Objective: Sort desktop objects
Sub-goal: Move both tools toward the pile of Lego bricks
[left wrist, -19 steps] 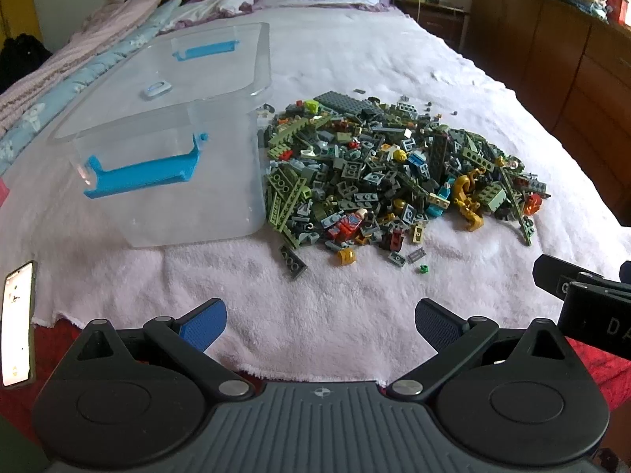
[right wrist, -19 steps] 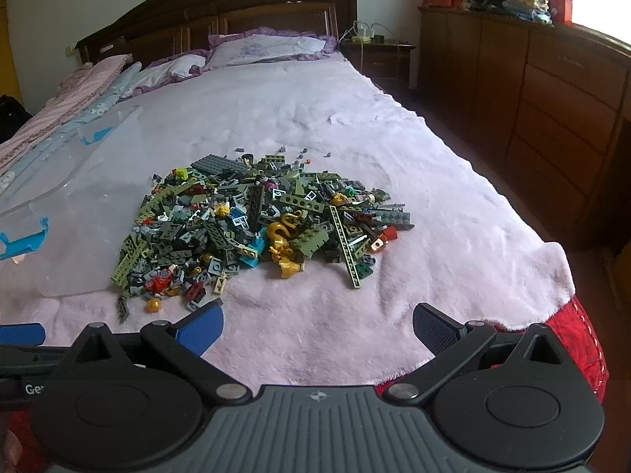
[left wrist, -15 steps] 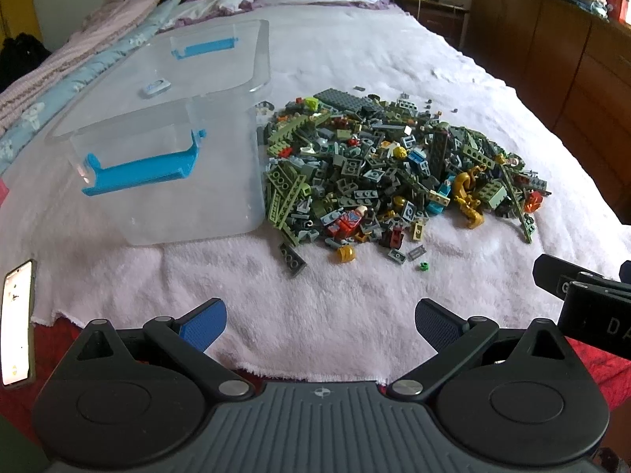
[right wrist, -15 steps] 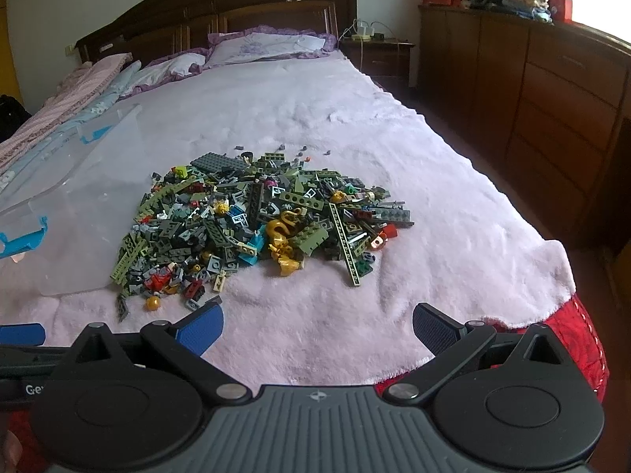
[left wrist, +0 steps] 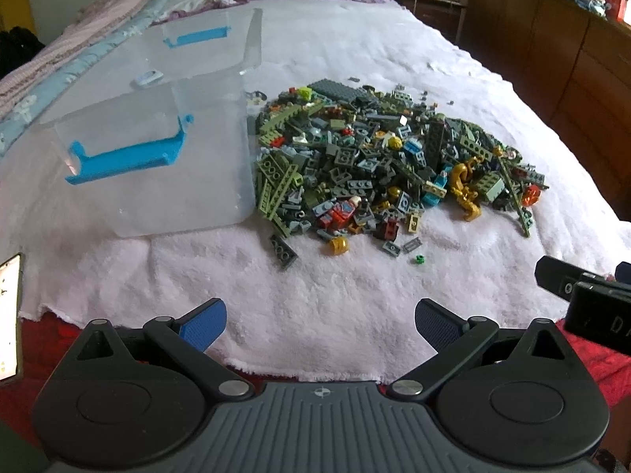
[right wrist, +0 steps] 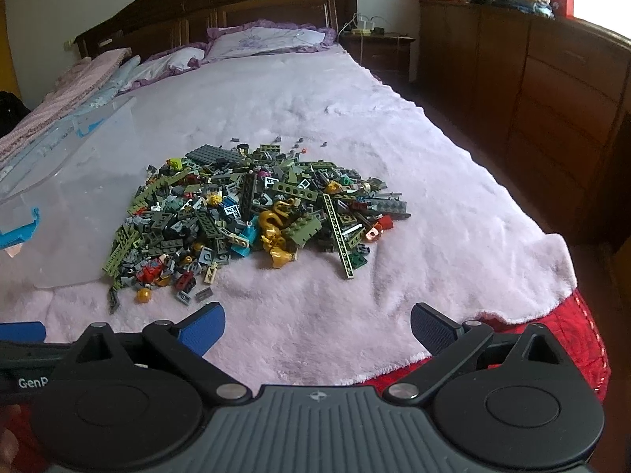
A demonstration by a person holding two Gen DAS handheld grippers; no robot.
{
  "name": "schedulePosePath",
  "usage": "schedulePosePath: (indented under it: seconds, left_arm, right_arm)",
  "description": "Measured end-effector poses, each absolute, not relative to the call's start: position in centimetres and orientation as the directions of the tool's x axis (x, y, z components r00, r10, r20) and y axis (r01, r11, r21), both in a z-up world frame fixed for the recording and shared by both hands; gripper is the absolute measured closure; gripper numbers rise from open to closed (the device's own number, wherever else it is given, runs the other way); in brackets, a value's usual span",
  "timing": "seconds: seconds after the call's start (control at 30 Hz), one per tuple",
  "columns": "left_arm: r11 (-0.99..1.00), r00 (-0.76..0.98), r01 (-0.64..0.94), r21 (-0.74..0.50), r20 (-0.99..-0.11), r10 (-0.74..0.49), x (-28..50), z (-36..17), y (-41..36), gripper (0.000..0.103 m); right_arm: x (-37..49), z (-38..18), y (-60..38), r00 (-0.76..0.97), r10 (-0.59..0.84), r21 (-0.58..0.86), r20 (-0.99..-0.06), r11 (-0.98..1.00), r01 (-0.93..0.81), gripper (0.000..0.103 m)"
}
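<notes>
Bedspread (left wrist: 315,295) bricks (left wrist: 386,165); phone (left wrist: 8,315) only leftward; both tools gape empty.

Brick pile (left wrist: 390,165) beside clear bin (left wrist: 157,149)

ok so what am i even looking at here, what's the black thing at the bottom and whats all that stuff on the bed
The black thing is a hand-held tool with tongs; a person carries one in each hand. Each has its own camera looking out along its two fingers, so one picture comes from the left tongs and one from the right tongs. Both are open and hold nothing. On the pink blanket lies a pile of toy bricks, with a clear plastic box with blue clips right beside it.
</notes>
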State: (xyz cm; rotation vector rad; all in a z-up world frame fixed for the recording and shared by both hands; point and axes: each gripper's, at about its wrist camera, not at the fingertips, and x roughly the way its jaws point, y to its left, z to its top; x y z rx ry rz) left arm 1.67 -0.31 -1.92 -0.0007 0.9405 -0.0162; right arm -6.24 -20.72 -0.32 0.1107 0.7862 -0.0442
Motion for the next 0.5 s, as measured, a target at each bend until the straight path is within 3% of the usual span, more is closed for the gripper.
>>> schedulePosePath:
  seconds: [0.2,0.37,0.5]
  left_arm:
    - [0.999,0.582,0.037,-0.032,-0.812,-0.048,1.8,-3.0,-0.3,0.010]
    - [0.997,0.571,0.067,-0.023,-0.819,-0.057,2.3,-4.2,-0.1,0.035]
    - [0.997,0.574,0.074,-0.002,-0.818,-0.044,2.6,-4.8,0.7,0.041]
  right_arm:
    - [-5.2,-1.8,-21.6,0.673,0.038,0.116,-0.739,0.991,0.071,0.022]
    - [-4.0,-3.2,-21.1,0.652,0.138,0.175,-0.745,0.984,-0.008,0.051]
    - [-2.9,-4.0,-18.9,0.643,0.231,0.170,-0.730,0.973,-0.156,0.061]
